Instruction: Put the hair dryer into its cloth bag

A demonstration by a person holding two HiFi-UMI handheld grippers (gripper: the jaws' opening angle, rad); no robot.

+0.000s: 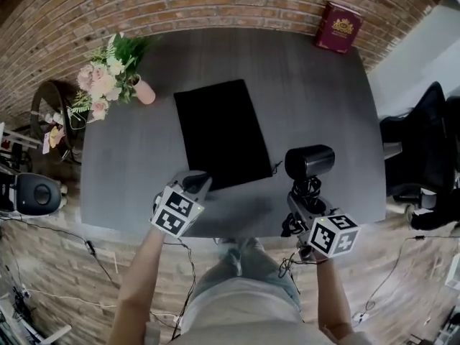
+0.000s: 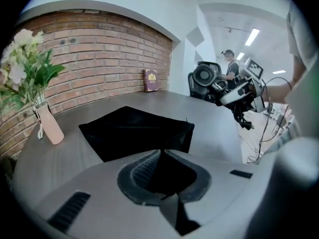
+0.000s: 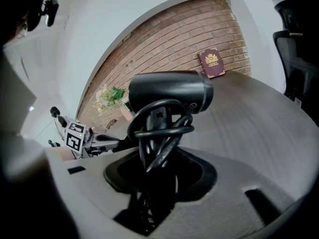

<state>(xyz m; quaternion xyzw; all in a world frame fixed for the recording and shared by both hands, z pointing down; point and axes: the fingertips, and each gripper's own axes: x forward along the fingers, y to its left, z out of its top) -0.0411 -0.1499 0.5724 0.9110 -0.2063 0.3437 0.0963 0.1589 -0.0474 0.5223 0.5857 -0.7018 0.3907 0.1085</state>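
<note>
Overall black hair dryer point(image 3: 169, 91), looped cord point(image 3: 160, 132).

My left gripper point(image 1: 195, 185) tilts downward, jaws pinched shut on the near edge of the bag point(image 1: 219, 131). My right gripper point(image 1: 305, 195) tilts down too, jaws held wide and clamped on the handle of the dryer point(image 1: 309, 162). My left forearm point(image 1: 136, 279) and right forearm point(image 1: 332, 297) reach forward, well apart.

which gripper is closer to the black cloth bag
Left. The left gripper pinches the black cloth bag at its near corner; the right gripper, holding the black hair dryer, is off its right edge.
</note>
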